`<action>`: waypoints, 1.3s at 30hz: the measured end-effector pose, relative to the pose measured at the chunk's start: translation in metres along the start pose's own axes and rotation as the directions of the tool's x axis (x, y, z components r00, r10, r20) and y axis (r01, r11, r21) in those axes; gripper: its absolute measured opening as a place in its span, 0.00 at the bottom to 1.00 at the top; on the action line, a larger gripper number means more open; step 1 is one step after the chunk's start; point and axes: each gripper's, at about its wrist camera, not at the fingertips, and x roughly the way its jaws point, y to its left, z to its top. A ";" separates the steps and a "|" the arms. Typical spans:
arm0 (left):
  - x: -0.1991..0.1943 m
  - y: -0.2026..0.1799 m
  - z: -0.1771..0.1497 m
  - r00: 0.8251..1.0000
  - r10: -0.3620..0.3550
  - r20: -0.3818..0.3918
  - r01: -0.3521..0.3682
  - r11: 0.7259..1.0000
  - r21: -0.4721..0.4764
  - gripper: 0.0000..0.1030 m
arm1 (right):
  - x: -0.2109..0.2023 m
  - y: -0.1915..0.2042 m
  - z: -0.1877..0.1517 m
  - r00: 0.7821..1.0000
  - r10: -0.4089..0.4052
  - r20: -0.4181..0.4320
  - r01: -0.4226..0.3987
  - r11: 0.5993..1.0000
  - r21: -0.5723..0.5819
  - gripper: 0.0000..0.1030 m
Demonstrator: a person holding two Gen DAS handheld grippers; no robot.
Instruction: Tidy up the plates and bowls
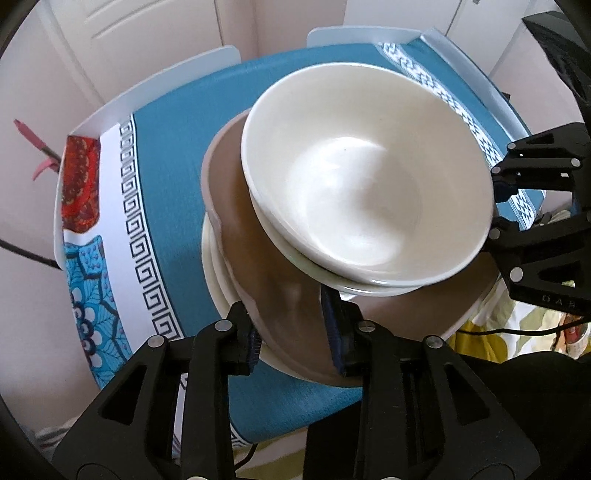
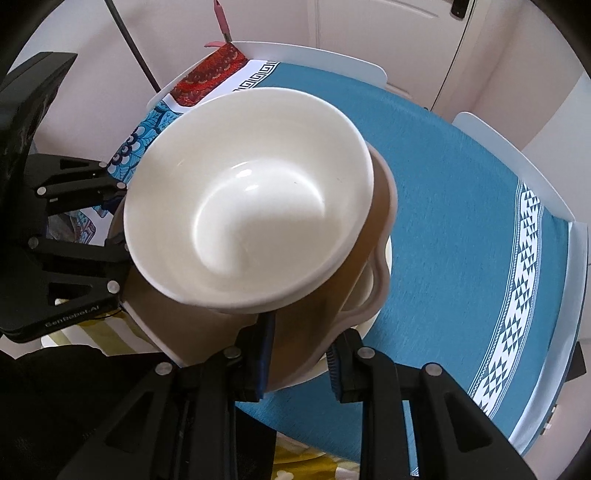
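A white bowl (image 1: pixel 362 177) (image 2: pixel 251 206) tops a stack: a second white dish under it, then a brown plate (image 1: pixel 251 236) (image 2: pixel 306 317), then a cream plate (image 1: pixel 218 273) at the bottom. The stack sits over the blue tablecloth. My left gripper (image 1: pixel 291 339) (image 2: pixel 120 225) has its pads on both sides of the plates' near rim. On the opposite side my right gripper (image 2: pixel 299 354) (image 1: pixel 493 206) clamps the same rim. Both point steeply down. The bowl hides the middle of the brown plate.
The blue tablecloth (image 1: pixel 177 184) (image 2: pixel 461 221) has patterned white borders and a red patch (image 1: pixel 79 181). White chair backs (image 1: pixel 354 35) (image 2: pixel 517 155) ring the far edge. A yellow-green floral cloth (image 1: pixel 517 321) and a black cable lie near me. White doors stand behind.
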 end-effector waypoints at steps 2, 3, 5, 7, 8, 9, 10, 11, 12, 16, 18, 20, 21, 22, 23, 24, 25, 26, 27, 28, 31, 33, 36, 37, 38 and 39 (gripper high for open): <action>0.003 0.001 0.003 0.999 -0.013 -0.036 0.012 1.000 -0.024 0.35 | 0.001 -0.001 0.001 1.000 0.005 -0.009 -0.005 1.000 0.010 0.23; 0.004 0.001 0.004 0.998 -0.025 -0.051 0.023 0.999 -0.034 0.36 | 0.001 -0.002 0.002 1.000 0.009 -0.015 -0.009 1.000 0.015 0.23; 0.005 0.001 0.008 0.995 -0.055 -0.088 0.051 0.998 -0.048 0.43 | 0.002 -0.005 0.005 0.999 0.026 -0.036 -0.025 0.999 0.041 0.23; 0.006 0.000 0.012 0.991 -0.072 -0.111 0.067 0.996 -0.051 0.50 | 0.003 -0.007 0.006 0.997 0.052 -0.053 -0.049 0.997 0.060 0.26; 0.005 -0.001 0.014 0.990 -0.073 -0.120 0.067 0.996 -0.052 0.54 | 0.004 -0.007 0.007 0.995 0.072 -0.062 -0.068 0.996 0.063 0.31; 0.005 -0.003 0.015 0.989 -0.079 -0.129 0.072 0.996 -0.052 0.57 | 0.003 -0.007 0.007 0.995 0.083 -0.064 -0.079 0.995 0.061 0.35; 0.003 -0.004 0.016 0.988 -0.078 -0.129 0.072 0.996 -0.052 0.63 | 0.002 -0.006 0.008 0.994 0.093 -0.064 -0.089 0.994 0.057 0.43; 0.001 -0.005 0.017 0.989 -0.066 -0.132 0.060 0.997 -0.046 0.67 | 0.000 -0.006 0.009 0.994 0.088 -0.067 -0.084 0.995 0.054 0.47; 0.000 -0.006 0.018 0.989 -0.051 -0.136 0.046 0.998 -0.042 0.70 | -0.002 -0.007 0.010 0.994 0.079 -0.073 -0.075 0.996 0.054 0.48; -0.005 -0.004 0.021 0.988 -0.057 -0.146 0.049 0.997 -0.061 0.78 | -0.008 -0.013 0.010 0.995 0.064 -0.076 -0.058 0.996 0.073 0.49; -0.009 -0.003 0.021 0.988 -0.048 -0.148 0.038 0.997 -0.066 0.78 | -0.011 -0.015 0.007 0.995 0.066 -0.071 -0.060 0.994 0.089 0.49; -0.012 -0.003 0.019 0.988 -0.049 -0.148 0.038 0.996 -0.077 0.78 | -0.013 -0.017 0.005 0.995 0.074 -0.066 -0.066 0.992 0.106 0.49; -0.015 -0.003 0.019 0.988 -0.052 -0.147 0.040 0.996 -0.085 0.78 | -0.014 -0.018 0.004 0.995 0.076 -0.062 -0.068 0.991 0.116 0.49; -0.017 -0.002 0.019 0.988 -0.055 -0.146 0.042 0.995 -0.089 0.78 | -0.016 -0.019 0.003 0.995 0.079 -0.060 -0.071 0.990 0.125 0.49; -0.020 -0.003 0.019 0.988 -0.057 -0.144 0.044 0.995 -0.093 0.78 | -0.017 -0.019 0.002 0.995 0.082 -0.058 -0.073 0.988 0.132 0.49; -0.023 -0.003 0.019 0.989 -0.056 -0.138 0.043 0.995 -0.094 0.78 | -0.018 -0.019 0.002 0.995 0.082 -0.055 -0.073 0.988 0.139 0.49; -0.028 -0.005 0.018 0.990 -0.051 -0.131 0.039 0.995 -0.094 0.78 | -0.021 -0.019 0.001 0.995 0.083 -0.049 -0.075 0.986 0.146 0.49; -0.031 -0.006 0.017 0.991 -0.047 -0.126 0.035 0.995 -0.093 0.78 | -0.025 -0.018 -0.001 0.995 0.089 -0.040 -0.082 0.985 0.151 0.49; -0.035 -0.006 0.015 0.992 -0.043 -0.121 0.032 0.995 -0.092 0.78 | -0.029 -0.017 -0.002 0.996 0.087 -0.031 -0.081 0.985 0.153 0.49; -0.041 -0.008 0.012 0.993 -0.039 -0.112 0.029 0.995 -0.092 0.78 | -0.032 -0.017 -0.004 0.996 0.083 -0.024 -0.078 0.985 0.157 0.49; -0.054 -0.010 0.004 0.995 -0.031 -0.094 0.022 0.995 -0.096 0.78 | -0.046 -0.013 -0.010 0.998 0.068 0.006 -0.068 0.981 0.180 0.49; -0.062 -0.011 -0.003 0.997 -0.031 -0.076 0.023 0.994 -0.103 0.78 | -0.057 -0.009 -0.016 0.998 0.057 0.032 -0.062 0.980 0.189 0.49; -0.081 -0.016 -0.014 0.999 -0.032 -0.020 0.029 0.990 -0.135 0.78 | -0.074 -0.005 -0.027 0.996 0.035 0.079 -0.051 0.977 0.209 0.49; -0.085 -0.016 -0.016 0.999 -0.034 -0.006 0.033 0.989 -0.143 0.78 | -0.080 -0.003 -0.031 0.995 0.029 0.096 -0.050 0.975 0.218 0.49; -0.093 -0.018 -0.020 0.999 -0.033 0.020 0.036 0.987 -0.155 0.78 | -0.088 -0.002 -0.037 0.992 0.022 0.121 -0.050 0.972 0.229 0.49; -0.103 -0.020 -0.024 0.998 -0.028 0.054 0.037 0.985 -0.168 0.78 | -0.096 -0.001 -0.041 0.990 0.014 0.144 -0.048 0.970 0.237 0.49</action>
